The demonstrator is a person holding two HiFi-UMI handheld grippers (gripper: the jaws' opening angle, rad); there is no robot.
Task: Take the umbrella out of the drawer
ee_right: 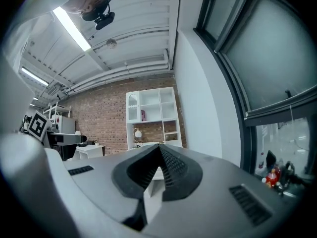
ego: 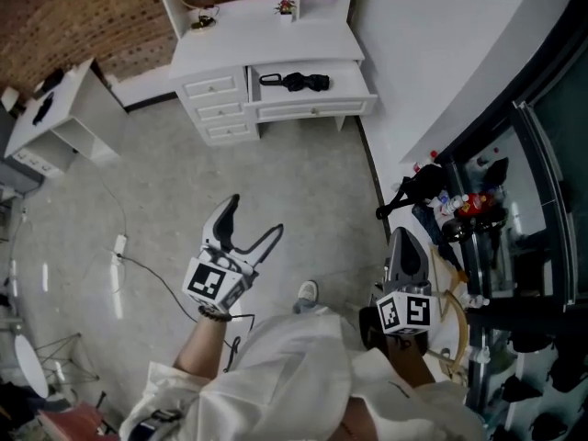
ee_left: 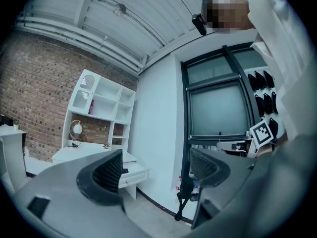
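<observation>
**Two grippers well short of the open drawer: the approach to the umbrella**

You are standing well apart from the white desk (ego: 276,44), which is sitting at 12 o'clock in the head view. Its wide drawer (ego: 317,109) is standing pulled out. The umbrella (ego: 296,82), black and folded, is lying flat inside it, a little toward the drawer's 9 o'clock half.

You are holding the left gripper (ego: 255,215) with its jaws spread wide and nothing between them; the left gripper view shows only floor and wall in the gap. You are holding the right gripper (ego: 405,244) at 4 o'clock with its jaws pressed together and empty, as the right gripper view confirms.

The umbrella's long axis is running from 9 o'clock to 3 o'clock, parallel to the drawer front. Its thin strap loop is pointing toward 9 o'clock and the bunched fabric toward 3 o'clock.

The step in hand is judged to be the approach, with nothing yet grasped. To do it well, you are best:
- walking toward 12 o'clock first;
- bringing the spread left gripper down from above;
- turning its jaws to close along the 12-to-6 line, across the bundle near its middle, not on the loop;
- lifting straight up, clear of the drawer walls.
</observation>
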